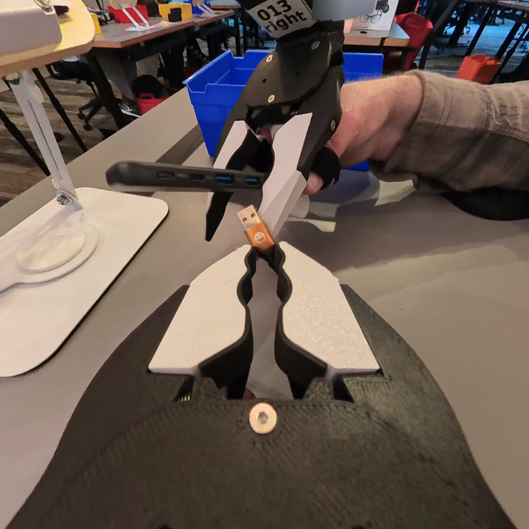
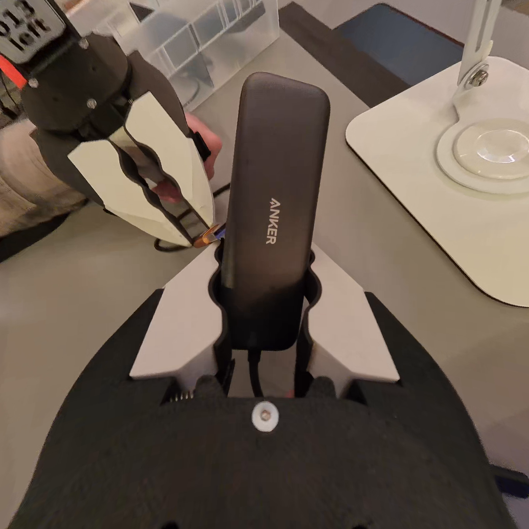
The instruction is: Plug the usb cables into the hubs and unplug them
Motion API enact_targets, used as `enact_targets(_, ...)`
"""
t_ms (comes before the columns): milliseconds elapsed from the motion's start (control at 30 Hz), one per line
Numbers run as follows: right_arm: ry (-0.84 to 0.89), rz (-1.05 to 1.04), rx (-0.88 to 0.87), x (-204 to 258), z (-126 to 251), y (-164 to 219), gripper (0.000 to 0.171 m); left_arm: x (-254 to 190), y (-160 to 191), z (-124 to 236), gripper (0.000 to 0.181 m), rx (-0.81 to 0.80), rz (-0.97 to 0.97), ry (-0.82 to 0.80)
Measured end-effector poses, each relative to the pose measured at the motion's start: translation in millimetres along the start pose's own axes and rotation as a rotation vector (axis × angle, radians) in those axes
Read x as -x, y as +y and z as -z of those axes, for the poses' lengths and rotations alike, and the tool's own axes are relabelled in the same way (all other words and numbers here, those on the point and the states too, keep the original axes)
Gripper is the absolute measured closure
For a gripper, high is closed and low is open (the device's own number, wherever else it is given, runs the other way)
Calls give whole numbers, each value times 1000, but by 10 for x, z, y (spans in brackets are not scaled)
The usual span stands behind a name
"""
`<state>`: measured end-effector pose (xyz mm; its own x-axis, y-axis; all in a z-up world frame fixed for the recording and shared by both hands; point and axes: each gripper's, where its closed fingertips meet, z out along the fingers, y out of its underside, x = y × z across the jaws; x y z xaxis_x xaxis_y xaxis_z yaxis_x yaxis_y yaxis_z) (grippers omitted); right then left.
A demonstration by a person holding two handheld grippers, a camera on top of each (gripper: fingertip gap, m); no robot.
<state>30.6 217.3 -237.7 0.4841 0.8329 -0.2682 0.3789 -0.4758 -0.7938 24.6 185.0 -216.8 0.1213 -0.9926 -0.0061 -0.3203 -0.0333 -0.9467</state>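
Note:
My left gripper (image 1: pixel 264 248) is shut on an orange USB-A plug (image 1: pixel 257 230) with its metal end pointing up and away. My right gripper (image 2: pixel 263 254) is shut on a dark grey hub (image 2: pixel 274 200) and holds it above the table. In the left wrist view the hub (image 1: pixel 171 176) lies level, showing a row of ports along its side, two of them blue (image 1: pixel 224 179). The plug's tip sits just below the blue ports, apart from them. In the right wrist view the plug (image 2: pixel 204 239) is at the hub's left side. The hub's own black cable (image 2: pixel 254 372) runs back between my fingers.
A white stand base (image 1: pixel 71 257) lies to the left on the grey table; it also shows in the right wrist view (image 2: pixel 458 186). A blue bin (image 1: pixel 217 94) stands behind the hub. A clear plastic container (image 2: pixel 214 43) stands at the far side. A black cable (image 2: pixel 169 246) loops on the table.

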Motion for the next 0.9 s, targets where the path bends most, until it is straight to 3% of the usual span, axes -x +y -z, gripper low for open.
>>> enact_targets(500,-34,-121,-172,-8,82,-251,120,122,-268,-52,162,-114,-84,-220)
enact_targets(900,47,-148,-240,-136,152,-344,120,204,-379,-12,165,-138,-164,-370)
